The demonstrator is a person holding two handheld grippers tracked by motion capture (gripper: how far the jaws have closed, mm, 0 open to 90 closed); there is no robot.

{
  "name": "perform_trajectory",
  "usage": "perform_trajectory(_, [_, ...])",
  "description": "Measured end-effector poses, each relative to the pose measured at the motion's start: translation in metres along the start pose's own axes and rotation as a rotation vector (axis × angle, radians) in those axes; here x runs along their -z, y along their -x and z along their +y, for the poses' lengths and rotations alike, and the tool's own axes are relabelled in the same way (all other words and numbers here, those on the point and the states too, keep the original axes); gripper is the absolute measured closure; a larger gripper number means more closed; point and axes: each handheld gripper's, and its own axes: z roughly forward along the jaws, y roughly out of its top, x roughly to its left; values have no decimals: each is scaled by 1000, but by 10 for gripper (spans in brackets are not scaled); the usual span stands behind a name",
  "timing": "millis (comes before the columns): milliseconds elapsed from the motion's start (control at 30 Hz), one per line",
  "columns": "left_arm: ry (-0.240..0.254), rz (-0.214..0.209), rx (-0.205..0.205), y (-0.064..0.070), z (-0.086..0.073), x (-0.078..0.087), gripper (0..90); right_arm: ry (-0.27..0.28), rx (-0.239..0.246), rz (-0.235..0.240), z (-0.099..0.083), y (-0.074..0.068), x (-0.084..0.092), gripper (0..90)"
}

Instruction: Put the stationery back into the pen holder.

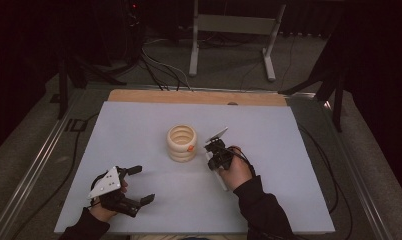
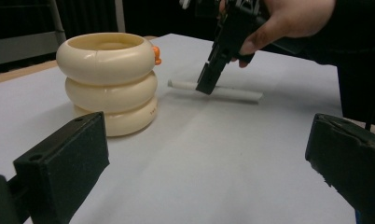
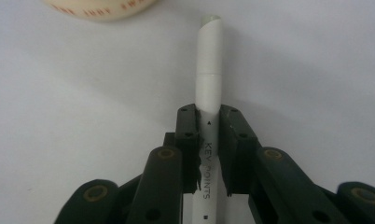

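Pen: a white marker pen [image 3: 209,70], lying flat on the pale grey table mat [image 1: 269,200]. Printed lettering runs along its barrel. In the left gripper view the same pen [image 2: 237,93] lies just right of the ring holder, its tip toward the holder's base and not touching it.

Right gripper: the right gripper [image 3: 209,135] comes down on the pen from above. Both black jaws press against the barrel, one on each side, around its middle; the jaws are closed narrow on it. The pen rests on the mat under them. In the high view the right gripper [image 1: 215,155] sits just right of the holder, with the right hand [image 1: 236,172] behind it.

Holder: a cream holder [image 1: 182,143] built like three stacked rings, upright, open at the top, near the middle of the mat. A small orange piece [image 2: 156,54] sticks out near its top ring on the side facing the pen.

Left gripper: the left gripper [image 1: 141,185] rests low at the near left of the mat, well apart from the pen and holder. Its jaws stand wide with nothing between them. A grey three-cornered plate [image 1: 105,182] sits on top.

Surroundings: a wooden table edge [image 1: 199,97] shows past the far side of the mat; beyond it, a grey metal stand [image 1: 234,30] and cables [image 1: 159,70] on the dark floor.
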Motion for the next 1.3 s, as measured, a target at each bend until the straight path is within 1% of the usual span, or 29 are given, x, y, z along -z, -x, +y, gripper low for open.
perform_trajectory(33, [-1,1,-1,0,0,0,0,0,0,0,0,0,0,785])
perform_trajectory(200, [-1,1,-1,0,0,0,0,42,2,30,-1,6,11,784])
perform_trajectory(300, [-1,0,0,0,0,-1,0,67,5,57,-2,9,16,784])
perform_trajectory(467, [0,1,1,0,0,0,0,87,-1,73,-5,13,21,784])
perform_trajectory(600, [-1,0,3,0,0,-1,0,115,-6,91,-8,17,27,784])
perform_trajectory(667, [-2,-1,3,1,0,-1,0,142,4,117,-10,19,30,784])
perform_trajectory(700, [-1,0,3,0,0,-1,0,145,4,122,-11,20,31,784])
perform_trajectory(767, [0,1,3,0,0,-1,0,174,18,132,-13,21,34,784])
perform_trajectory(833, [0,-1,4,0,0,-1,0,194,26,131,-14,22,36,784])
perform_trajectory(900, [-2,-2,3,0,-1,-1,0,214,38,145,-16,24,39,784])
perform_trajectory(1000, [-1,-2,6,0,-1,-2,0,250,43,148,-19,27,43,784])
perform_trajectory(1200, [-5,-3,4,0,-1,-2,0,316,39,183,-21,33,50,784])
perform_trajectory(1300, [-6,-3,6,0,-1,-2,0,327,42,195,-21,34,52,784])
